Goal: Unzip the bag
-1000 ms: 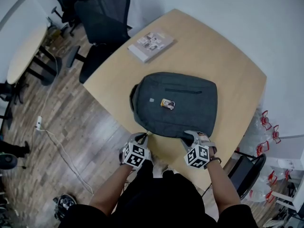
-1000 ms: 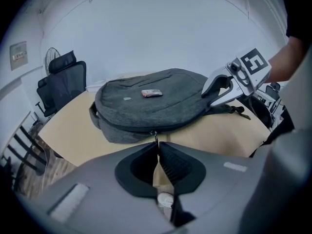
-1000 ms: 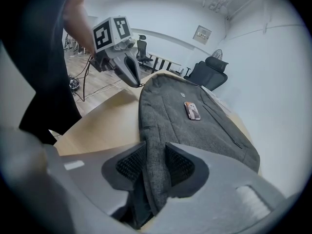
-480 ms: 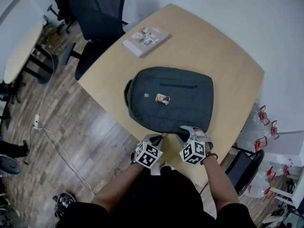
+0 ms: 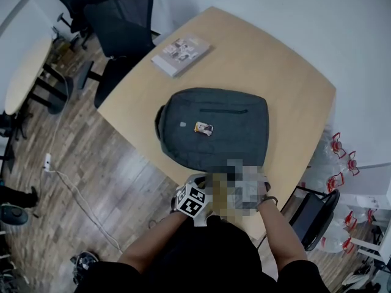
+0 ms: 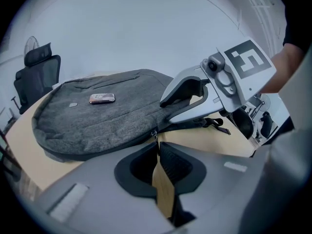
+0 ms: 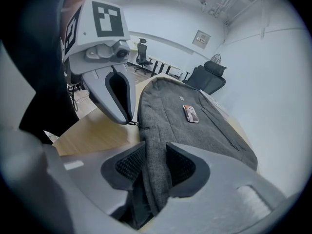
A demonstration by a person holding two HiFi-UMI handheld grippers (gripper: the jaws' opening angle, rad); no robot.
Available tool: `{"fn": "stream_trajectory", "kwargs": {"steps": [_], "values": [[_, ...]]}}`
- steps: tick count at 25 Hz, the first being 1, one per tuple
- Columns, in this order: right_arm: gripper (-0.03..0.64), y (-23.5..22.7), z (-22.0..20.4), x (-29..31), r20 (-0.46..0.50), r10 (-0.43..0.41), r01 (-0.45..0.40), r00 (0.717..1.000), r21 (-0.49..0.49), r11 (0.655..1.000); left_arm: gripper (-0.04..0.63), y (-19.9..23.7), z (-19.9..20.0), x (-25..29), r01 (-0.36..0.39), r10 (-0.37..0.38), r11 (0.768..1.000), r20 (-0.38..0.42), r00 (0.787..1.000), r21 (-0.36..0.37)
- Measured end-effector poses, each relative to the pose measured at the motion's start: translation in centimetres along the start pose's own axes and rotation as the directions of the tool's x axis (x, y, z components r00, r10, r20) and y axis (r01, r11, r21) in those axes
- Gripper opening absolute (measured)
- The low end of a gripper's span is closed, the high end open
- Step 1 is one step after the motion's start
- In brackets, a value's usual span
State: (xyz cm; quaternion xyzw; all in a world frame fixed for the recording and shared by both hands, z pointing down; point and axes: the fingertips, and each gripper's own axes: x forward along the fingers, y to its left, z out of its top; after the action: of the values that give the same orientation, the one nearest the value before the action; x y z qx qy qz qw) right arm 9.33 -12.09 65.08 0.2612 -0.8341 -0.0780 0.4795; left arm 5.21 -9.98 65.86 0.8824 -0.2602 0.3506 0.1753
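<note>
A dark grey backpack (image 5: 214, 130) lies flat on the light wood table (image 5: 275, 60), with a small printed card (image 5: 204, 127) on top. Both grippers are side by side at its near edge. My left gripper (image 6: 157, 147) is closing, and the metal zipper pull (image 6: 156, 136) at the bag's seam is pinched between its pad tips. My right gripper (image 7: 153, 152) is shut on a fold of the bag's grey fabric (image 7: 156, 179). In the head view the left gripper (image 5: 200, 182) shows, while a blurred patch covers most of the right one.
A book (image 5: 180, 55) lies at the table's far left corner. Black office chairs (image 5: 119, 23) stand beyond it, another chair (image 5: 311, 215) is at my right. A cable (image 5: 73, 188) runs over the wood floor. Clear bottles (image 5: 342, 157) stand at the right.
My left gripper has moved right along the bag's near edge, from the left corner to close beside the right gripper. The right gripper has kept its hold.
</note>
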Motion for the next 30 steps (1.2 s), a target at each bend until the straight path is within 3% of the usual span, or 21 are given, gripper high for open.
{"fn": "stream_trajectory", "kwargs": {"steps": [2,5,9,12,16,20,25,30], "values": [[0.151,-0.2,0.6,-0.6,0.022,-0.009,0.009,1.0,0.021,1.0,0.043,0.2,-0.3,-0.7,-0.009,0.009,1.0,0.003,1.0,-0.004],[0.163,-1.5,2.7,-2.8,0.119,-0.041,0.018,0.992,0.185,0.983,0.044,1.1,-0.2,-2.6,-0.02,0.022,0.999,0.036,0.999,-0.036],[0.111,-3.5,5.5,-6.9,0.268,-0.16,0.033,0.95,0.424,0.905,0.036,3.3,1.8,-6.3,-0.041,0.054,0.995,0.143,0.988,-0.087],[0.016,-4.5,6.5,-9.4,0.321,-0.268,0.062,0.908,0.531,0.845,0.018,4.9,4.5,-8.9,-0.063,0.088,0.992,0.248,0.965,-0.108],[0.003,-5.2,7.0,-11.8,0.318,-0.377,0.115,0.87,0.613,0.782,0.02,6.7,8.3,-11.1,-0.115,0.142,0.989,0.358,0.923,-0.096],[0.003,-5.7,7.4,-13.9,0.33,-0.459,0.123,0.825,0.687,0.716,0.018,6.7,11.0,-12.4,-0.11,0.145,0.988,0.423,0.894,-0.106],[0.002,-6.6,7.6,-16.1,0.319,-0.536,0.187,0.781,0.7,0.689,0.018,5.8,12.1,-13.1,-0.109,0.134,0.991,0.453,0.881,-0.081],[0.002,-7.4,7.5,-17.5,0.322,-0.57,0.202,0.756,0.712,0.672,0.018,5.1,12.7,-13.5,-0.104,0.128,0.992,0.481,0.867,-0.078]]}}
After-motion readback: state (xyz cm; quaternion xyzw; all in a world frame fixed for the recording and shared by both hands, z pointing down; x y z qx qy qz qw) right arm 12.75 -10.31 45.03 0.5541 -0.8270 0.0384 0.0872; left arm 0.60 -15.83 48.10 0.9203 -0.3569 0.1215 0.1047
